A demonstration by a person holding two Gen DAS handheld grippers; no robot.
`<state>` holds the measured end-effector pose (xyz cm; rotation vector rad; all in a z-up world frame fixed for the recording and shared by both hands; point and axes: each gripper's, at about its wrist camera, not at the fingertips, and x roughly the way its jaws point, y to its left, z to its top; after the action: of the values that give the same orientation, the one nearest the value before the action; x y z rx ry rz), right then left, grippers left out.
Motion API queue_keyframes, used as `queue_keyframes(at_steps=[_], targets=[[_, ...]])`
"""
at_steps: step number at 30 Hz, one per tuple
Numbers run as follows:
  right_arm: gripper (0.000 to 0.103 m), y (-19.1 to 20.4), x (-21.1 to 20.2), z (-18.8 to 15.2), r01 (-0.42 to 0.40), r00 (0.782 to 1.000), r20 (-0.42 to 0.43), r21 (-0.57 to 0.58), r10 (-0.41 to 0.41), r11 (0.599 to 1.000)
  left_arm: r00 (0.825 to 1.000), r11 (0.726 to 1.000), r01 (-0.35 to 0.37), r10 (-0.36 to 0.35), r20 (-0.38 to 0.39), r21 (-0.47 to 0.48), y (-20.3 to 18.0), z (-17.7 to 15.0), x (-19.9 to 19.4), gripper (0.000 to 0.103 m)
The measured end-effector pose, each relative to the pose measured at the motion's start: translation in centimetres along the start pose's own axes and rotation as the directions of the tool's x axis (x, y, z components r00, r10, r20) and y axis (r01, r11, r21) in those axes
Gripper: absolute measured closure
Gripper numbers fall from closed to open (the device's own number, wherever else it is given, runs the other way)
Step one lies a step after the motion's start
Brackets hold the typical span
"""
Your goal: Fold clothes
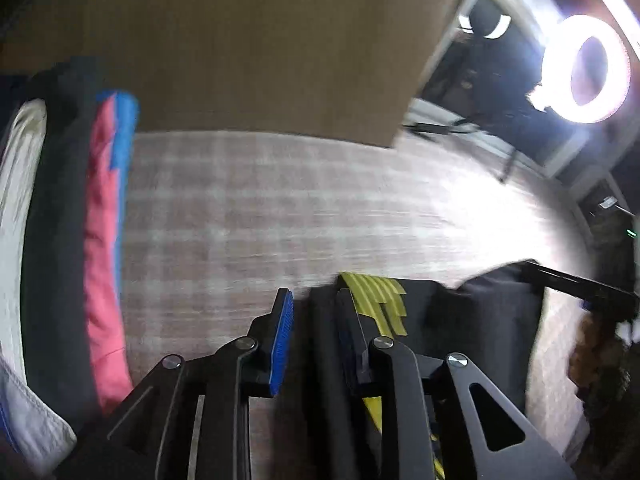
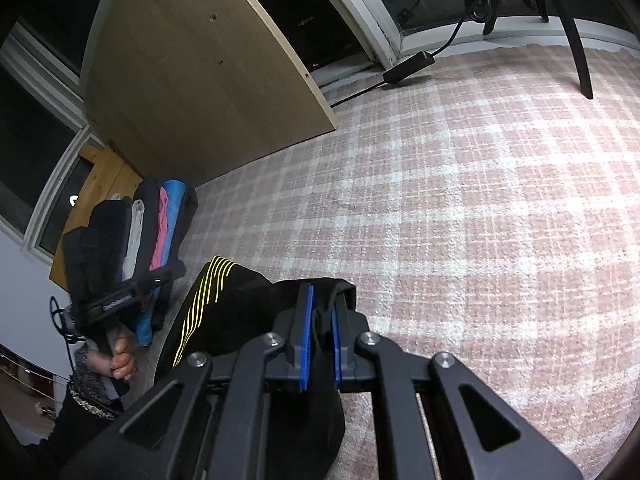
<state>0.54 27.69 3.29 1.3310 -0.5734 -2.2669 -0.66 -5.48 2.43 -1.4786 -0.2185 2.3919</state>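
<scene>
A black garment with thin yellow stripes is lifted off the checked carpet. My right gripper is shut on a bunched black edge of it. In the left wrist view, which is motion-blurred, the same garment drapes over the right finger of my left gripper, with a fold lying between the blue pads. The left pad stands apart from the fabric, so the jaws are open. The right wrist view shows the left gripper held by a hand just left of the striped part.
A stack of folded clothes in black, white, pink and blue sits at the left against a leaning wooden board. A bright ring light glares at the right. A power cable and a dark stand leg lie on the far carpet.
</scene>
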Motion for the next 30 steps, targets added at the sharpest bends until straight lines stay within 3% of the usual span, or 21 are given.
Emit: queue_keyframes(at_steps=[6, 7, 8, 15, 18, 19, 21, 23, 25, 30], targets=[[0.095, 0.2, 0.1, 0.2, -0.009, 1.000, 0.000, 0.006, 0.009, 1.000, 0.997, 0.998, 0.038, -0.034, -0.067, 0.054, -1.7, 0.0, 1.5, 0.083], [0.095, 0.3, 0.1, 0.3, -0.008, 1.000, -0.001, 0.003, 0.008, 1.000, 0.997, 0.997, 0.043, -0.038, -0.074, 0.059, -1.8, -0.2, 1.6, 0.088], [0.095, 0.3, 0.1, 0.3, -0.009, 1.000, -0.003, 0.001, 0.009, 1.000, 0.997, 0.997, 0.043, -0.039, -0.073, 0.056, -1.7, -0.5, 1.5, 0.102], [0.094, 0.3, 0.3, 0.0, -0.056, 0.998, -0.030, 0.017, 0.057, 0.998, 0.999, 1.000, -0.010, 0.010, 0.035, -0.026, -0.7, -2.2, -2.5, 0.102], [0.092, 0.5, 1.5, -0.1, -0.042, 0.997, -0.066, 0.011, 0.043, 0.999, 0.997, 0.999, -0.029, 0.026, -0.068, -0.037, -0.2, -2.8, -0.3, 0.101], [0.091, 0.5, 1.8, -0.1, -0.045, 0.996, -0.077, 0.015, 0.046, 0.999, 0.998, 0.999, -0.033, 0.031, -0.055, -0.039, -0.2, -2.8, -0.7, 0.099], [0.091, 0.4, 2.4, 0.0, -0.051, 0.994, -0.100, 0.024, 0.054, 0.998, 0.999, 0.998, -0.045, 0.044, -0.025, -0.045, -0.2, -2.7, -1.6, 0.083], [0.091, 0.2, 2.5, 0.1, -0.052, 0.992, -0.110, 0.032, 0.055, 0.998, 0.997, 0.996, -0.068, 0.070, 0.021, -0.065, 0.1, -2.3, -2.6, 0.045], [0.091, 0.0, 2.5, 0.2, -0.052, 0.991, -0.118, 0.041, 0.056, 0.998, 0.993, 0.991, -0.105, 0.109, 0.039, -0.088, 0.3, -1.4, -2.6, 0.042], [0.091, -0.1, 2.6, 0.2, -0.052, 0.990, -0.127, 0.046, 0.058, 0.998, 0.995, 0.992, -0.091, 0.088, -0.040, -0.084, 0.1, -0.6, -0.2, 0.043]])
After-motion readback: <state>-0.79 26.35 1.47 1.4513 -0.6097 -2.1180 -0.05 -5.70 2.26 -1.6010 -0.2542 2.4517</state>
